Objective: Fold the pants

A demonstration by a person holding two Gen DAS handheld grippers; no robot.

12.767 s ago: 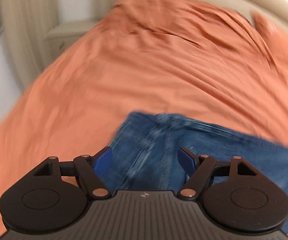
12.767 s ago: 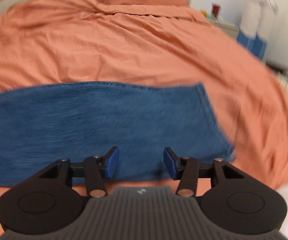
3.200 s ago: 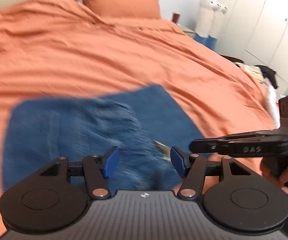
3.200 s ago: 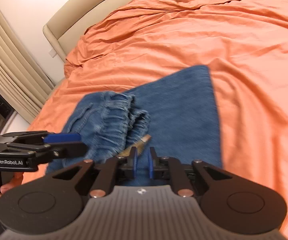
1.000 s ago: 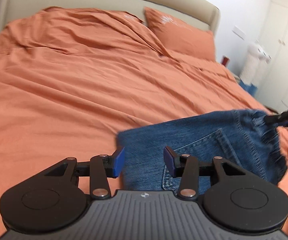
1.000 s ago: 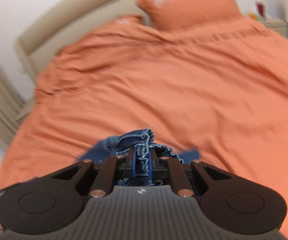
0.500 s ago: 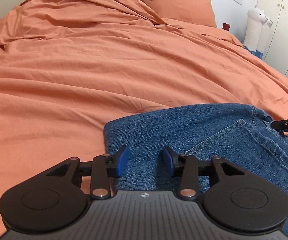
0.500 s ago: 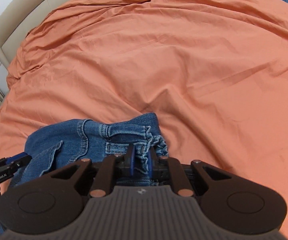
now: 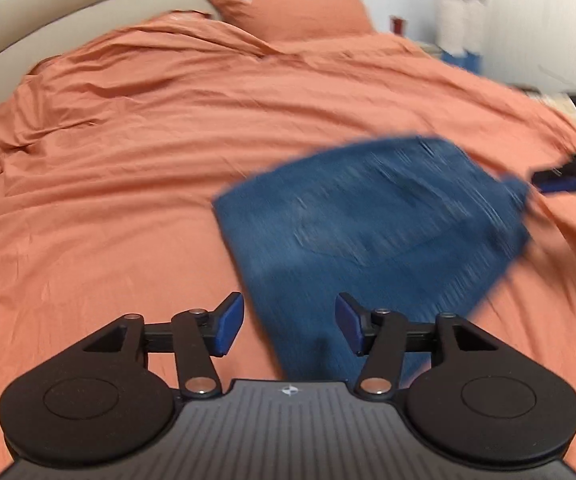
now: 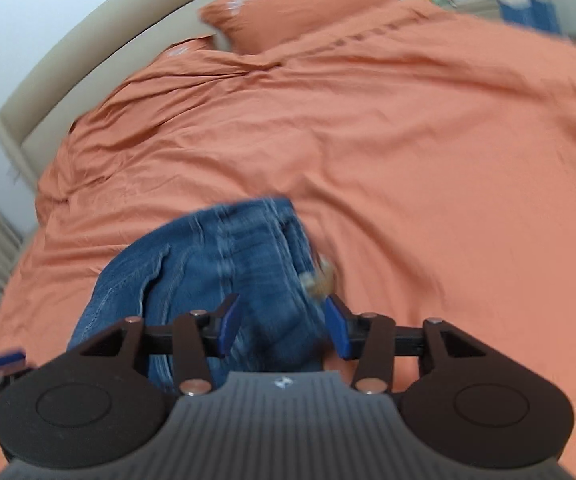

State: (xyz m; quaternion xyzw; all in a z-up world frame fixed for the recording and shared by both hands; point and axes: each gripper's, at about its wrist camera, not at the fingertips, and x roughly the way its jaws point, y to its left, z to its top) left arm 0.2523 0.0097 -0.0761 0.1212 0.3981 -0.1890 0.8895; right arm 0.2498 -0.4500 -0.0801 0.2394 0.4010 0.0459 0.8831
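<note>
One pair of pants [image 9: 371, 224], folded, on orange bed [image 9: 128, 160]. Left claw [image 9: 289, 324] opening, nothing pinched. Right claw [image 10: 284, 326] opening, denim between pads but released. Risk: waistband snags on withdrawing pad, top layer drags, fold slips askew.

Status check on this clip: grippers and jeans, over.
Left gripper and right gripper: jaws opening, gripping nothing. Jeans folded on orange duvet. Nothing in the way.
</note>
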